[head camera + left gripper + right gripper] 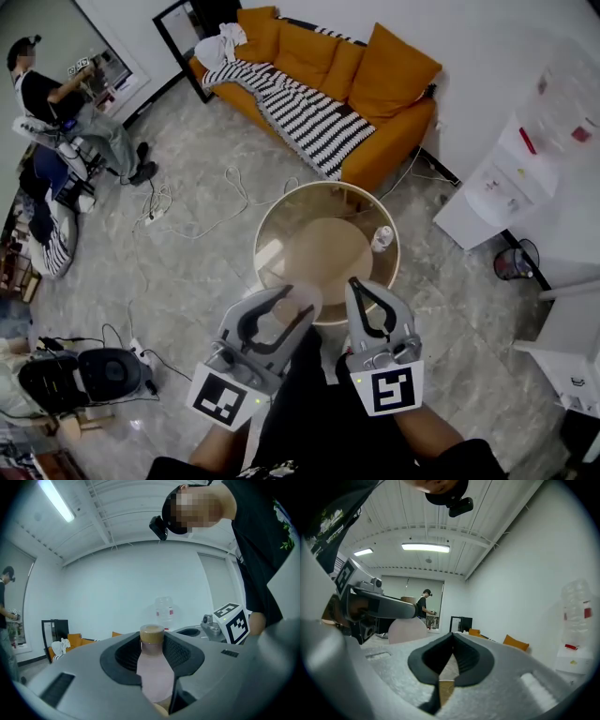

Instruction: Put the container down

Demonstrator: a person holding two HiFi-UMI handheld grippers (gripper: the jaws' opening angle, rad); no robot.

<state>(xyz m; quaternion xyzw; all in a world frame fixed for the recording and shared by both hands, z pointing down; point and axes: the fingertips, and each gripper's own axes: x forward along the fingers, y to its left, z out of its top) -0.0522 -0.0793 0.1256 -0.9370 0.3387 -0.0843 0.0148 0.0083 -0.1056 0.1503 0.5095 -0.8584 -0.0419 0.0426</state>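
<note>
Head view: a person holding two handheld grippers stands at a round wooden table [265, 221], which lies just ahead of both tools. The left gripper [298, 302] is clamped on the container [154, 672], a pale pink, smooth-sided bottle with a tan lid [152, 633]. Its dark ribbed pads press the bottle's body from either side, and the lid shows at the jaw tips. The right gripper [451, 637] rides just to the right of its partner with its jaws drawn together and nothing between them. A small clear object [382, 237] sits on the tabletop ahead of the right gripper, near the far rim. An orange sofa [394, 70] stands well beyond the table.

The bottle looks light and fairly stiff, probably plastic, and its glossy wall could slide in the pads if the squeeze eases too soon. The present hold on the body below the lid seems the sound one, since the lid itself might come loose. Setting it down appears to call for a flat landing on bare tabletop ahead of the left jaws, clear of the small object.
</note>
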